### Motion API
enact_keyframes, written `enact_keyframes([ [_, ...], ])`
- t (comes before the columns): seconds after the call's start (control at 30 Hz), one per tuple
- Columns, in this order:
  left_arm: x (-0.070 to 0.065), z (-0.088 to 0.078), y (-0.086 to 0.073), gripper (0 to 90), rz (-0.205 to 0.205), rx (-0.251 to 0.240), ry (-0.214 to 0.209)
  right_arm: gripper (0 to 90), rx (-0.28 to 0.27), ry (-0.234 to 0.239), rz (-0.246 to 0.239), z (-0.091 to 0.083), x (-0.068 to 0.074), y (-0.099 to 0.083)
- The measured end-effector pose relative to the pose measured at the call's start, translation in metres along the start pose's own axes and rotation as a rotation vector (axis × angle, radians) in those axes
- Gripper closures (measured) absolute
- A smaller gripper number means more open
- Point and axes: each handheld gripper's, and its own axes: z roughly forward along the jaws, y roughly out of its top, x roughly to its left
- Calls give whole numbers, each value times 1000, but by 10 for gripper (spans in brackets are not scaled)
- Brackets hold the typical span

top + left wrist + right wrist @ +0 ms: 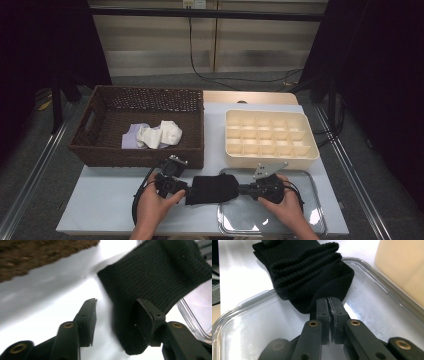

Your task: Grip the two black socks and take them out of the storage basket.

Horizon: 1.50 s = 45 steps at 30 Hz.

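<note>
White and lavender cloths (152, 135) are held in the woven wicker basket (100, 150) at the table's left, a cream compartmented organiser (270, 134) is seen right, while the ribbed black sock (212, 189), overlapping the clear tray (310, 220) at the near edge, is clamped by the right gripper (329, 305), the left gripper (113, 315) being parted astride its other end.

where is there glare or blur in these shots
High view: dim, with soft glare on the clear tray. Left gripper view: the wicker basket is blurred, the white table washed out, the black sock sharper. Right gripper view: bright reflections on the tray's floor, sock ribbing crisp.
</note>
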Motion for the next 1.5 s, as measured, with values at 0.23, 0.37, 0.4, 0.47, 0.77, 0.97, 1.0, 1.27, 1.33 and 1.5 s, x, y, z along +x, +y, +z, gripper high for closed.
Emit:
enact_keyframes([
  [0.23,-2,1,-5,585,11,-35,34,857,-8,0,-1,0,0,-1],
  [0.37,1,3,-6,753,-3,-38,-23,857,-6,-2,-5,0,0,-1],
  [0.4,0,3,-6,761,-4,-43,-23,856,-6,-1,-1,0,0,-1],
  [0.47,1,3,-7,785,-7,-44,-34,856,-8,2,3,0,0,-1],
  [0.77,0,3,-6,870,-3,-52,-31,857,-16,0,3,0,0,-2],
  [0.97,2,-1,-4,879,-19,-46,-56,857,-20,7,16,1,0,-2],
  [1.0,3,-2,-4,879,-14,-45,-59,856,-19,5,13,1,0,-2],
  [1.27,4,-15,1,878,-25,-59,-96,853,-22,9,19,3,2,-1],
  [1.33,6,-18,1,879,-25,-62,-108,853,-18,13,15,3,3,0],
  [1.5,9,-20,2,879,-25,-40,-125,846,-10,14,11,4,4,3],
])
